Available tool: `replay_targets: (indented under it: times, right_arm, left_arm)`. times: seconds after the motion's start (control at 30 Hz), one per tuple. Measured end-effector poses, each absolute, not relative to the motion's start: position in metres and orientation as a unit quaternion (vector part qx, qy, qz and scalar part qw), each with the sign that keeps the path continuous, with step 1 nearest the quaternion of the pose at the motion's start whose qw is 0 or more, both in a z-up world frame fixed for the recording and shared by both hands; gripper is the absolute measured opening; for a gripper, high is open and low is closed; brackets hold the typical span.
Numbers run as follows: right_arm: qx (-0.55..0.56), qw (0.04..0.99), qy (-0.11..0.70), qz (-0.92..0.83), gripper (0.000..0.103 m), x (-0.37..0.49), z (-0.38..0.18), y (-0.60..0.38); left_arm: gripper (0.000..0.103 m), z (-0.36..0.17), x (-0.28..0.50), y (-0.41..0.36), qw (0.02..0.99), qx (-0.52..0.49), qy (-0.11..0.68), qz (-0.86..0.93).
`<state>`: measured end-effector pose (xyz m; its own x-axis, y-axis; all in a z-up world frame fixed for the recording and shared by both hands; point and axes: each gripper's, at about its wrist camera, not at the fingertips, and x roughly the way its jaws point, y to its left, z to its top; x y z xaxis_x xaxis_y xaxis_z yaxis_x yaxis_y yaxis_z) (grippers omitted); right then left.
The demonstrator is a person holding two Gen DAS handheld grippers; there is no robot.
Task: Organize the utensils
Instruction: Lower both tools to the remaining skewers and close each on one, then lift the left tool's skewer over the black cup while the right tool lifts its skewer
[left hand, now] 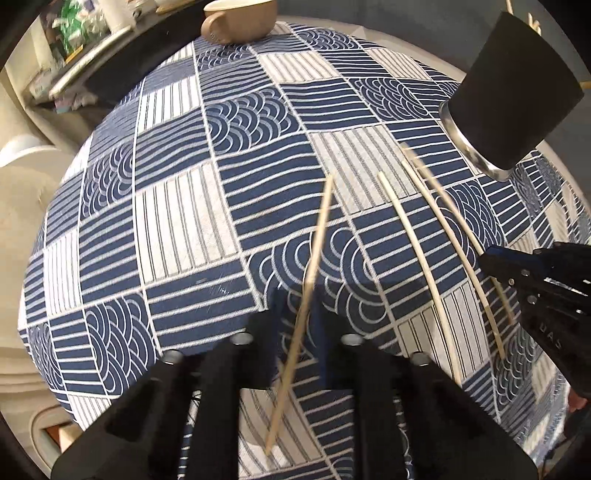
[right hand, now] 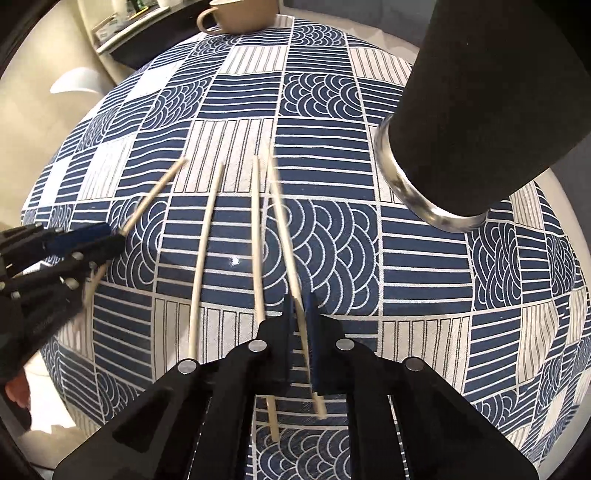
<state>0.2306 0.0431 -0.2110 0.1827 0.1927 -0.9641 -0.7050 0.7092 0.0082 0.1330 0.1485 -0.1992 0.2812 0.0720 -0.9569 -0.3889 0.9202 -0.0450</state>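
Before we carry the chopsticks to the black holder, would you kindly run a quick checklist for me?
1. Left gripper jaws shut on a chopstick: ok.
2. Right gripper jaws shut on a second chopstick: ok.
3. Both held chopsticks lifted off the tablecloth: cannot tell.
4. Black holder upright: ok.
5. Holder's mouth open: cannot tell, out of view.
6. All chopsticks collected: not ok; two loose chopsticks lie on the cloth.

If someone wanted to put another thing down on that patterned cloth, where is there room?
Free: the wide stretch of tablecloth between the beige cup and the chopsticks. Crowded: nearer, where loose chopsticks lie beside the black holder and both grippers, left and right, each grip one.
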Motion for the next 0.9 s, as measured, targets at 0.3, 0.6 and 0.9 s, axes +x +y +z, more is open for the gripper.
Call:
replay_targets:
  times: [0.3, 0.6, 0.9]
  right_arm:
    - [-0.179, 0.724, 0.590, 0.311, 0.005, 0.234, -0.210, 0.016]
    - [-0.108, 0.741, 0.591, 0.301, 0.005, 0.212, -0.190, -0.041]
    - [-0.064, 0.788, 0.538, 0.293, 0.005, 0.193, -0.125, -0.099]
  left_arm:
    - [0.005, -0.202, 0.112, 0.167, 0.774, -0.197, 0.588, 0.130]
    - [0.005, -0.183, 0.094, 0.147, 0.785, -0.187, 0.579, 0.114]
    - [0.005, -0.134, 0.109, 0.120, 0.823, -0.152, 0.538, 0.097]
